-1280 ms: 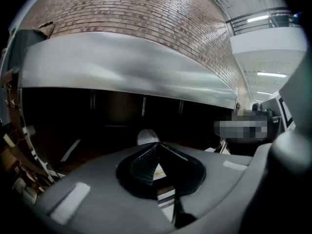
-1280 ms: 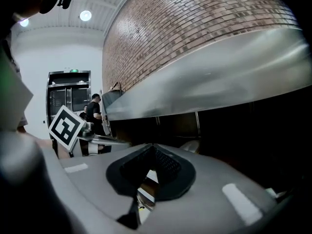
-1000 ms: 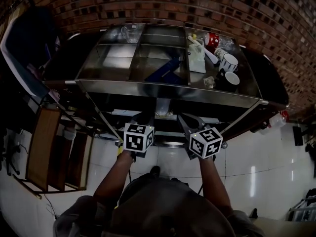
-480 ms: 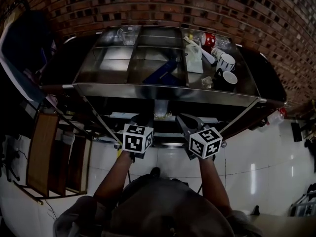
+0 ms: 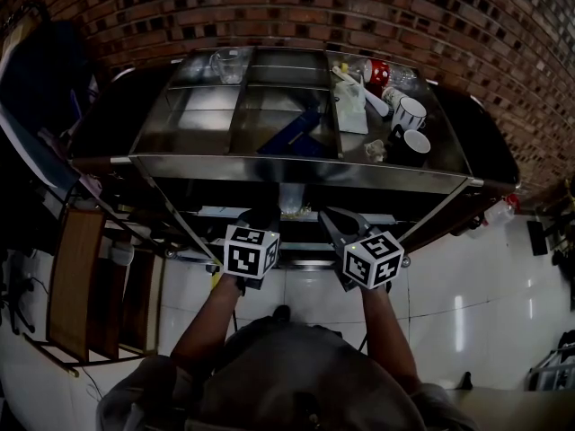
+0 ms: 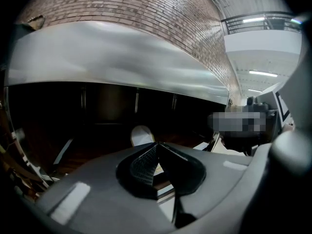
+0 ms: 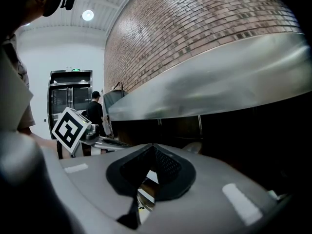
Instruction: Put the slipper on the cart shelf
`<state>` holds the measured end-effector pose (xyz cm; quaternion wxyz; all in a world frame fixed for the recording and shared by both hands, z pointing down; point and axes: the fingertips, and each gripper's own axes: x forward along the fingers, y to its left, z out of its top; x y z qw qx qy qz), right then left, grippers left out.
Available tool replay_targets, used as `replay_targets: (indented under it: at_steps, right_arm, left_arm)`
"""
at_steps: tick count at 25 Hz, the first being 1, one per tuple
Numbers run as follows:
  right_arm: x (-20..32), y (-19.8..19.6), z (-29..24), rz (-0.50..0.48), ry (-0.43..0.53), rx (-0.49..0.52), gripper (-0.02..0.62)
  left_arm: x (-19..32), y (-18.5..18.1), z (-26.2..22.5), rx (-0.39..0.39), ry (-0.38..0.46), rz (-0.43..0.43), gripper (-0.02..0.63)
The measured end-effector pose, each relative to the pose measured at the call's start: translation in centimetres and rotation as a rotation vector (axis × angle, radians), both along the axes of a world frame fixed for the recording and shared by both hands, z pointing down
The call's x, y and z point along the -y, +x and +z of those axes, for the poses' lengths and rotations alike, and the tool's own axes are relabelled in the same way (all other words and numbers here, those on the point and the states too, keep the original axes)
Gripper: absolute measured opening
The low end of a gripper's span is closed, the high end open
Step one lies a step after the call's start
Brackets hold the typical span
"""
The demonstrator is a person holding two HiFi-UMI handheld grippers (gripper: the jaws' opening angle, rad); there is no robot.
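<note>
Judging from how things lie, the placing step looks finished. A pale, sole-shaped thing that I take for the slipper (image 6: 142,134) lies on the dark lower shelf (image 6: 92,147) of the cart (image 5: 296,167), beneath the steel top. It sits at twelve o'clock from both grippers and apart from them.

The left gripper (image 6: 156,149) has its fingers pressed together with nothing between them. The right gripper (image 7: 152,150) likewise shows fingers closed on nothing. Both hover side by side just short of the cart's near edge, aimed into the shelf opening.

If the slipper sits securely, the next move probably calls only for drawing both grippers back toward six o'clock, clear of the frame. If it needs pushing deeper, closed fingers could nudge it toward twelve o'clock.

The cart's worktop is a steel tray split into sections:
- **Left section, at ten o'clock:** a clear glass (image 5: 225,61) stands at the far end.
- **Middle section:** a blue object (image 5: 292,133), too dark to identify.
- **Right section, at one to two o'clock:** a pale carton (image 5: 355,106), a red can (image 5: 384,70), a dark-and-white mug (image 5: 413,113) and a white cup (image 5: 420,144). What the mug and cup hold I cannot tell.
</note>
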<state>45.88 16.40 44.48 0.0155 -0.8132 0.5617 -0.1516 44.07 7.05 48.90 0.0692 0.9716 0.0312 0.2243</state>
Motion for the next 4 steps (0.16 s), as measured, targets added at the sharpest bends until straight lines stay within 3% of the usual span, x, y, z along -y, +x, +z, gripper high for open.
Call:
replay_targets:
  at_steps: [4]
  right_arm:
    - [0.17, 0.03, 0.01, -0.004, 0.002, 0.001, 0.0]
  left_arm:
    - [-0.12, 0.07, 0.17, 0.004, -0.003, 0.008, 0.008]
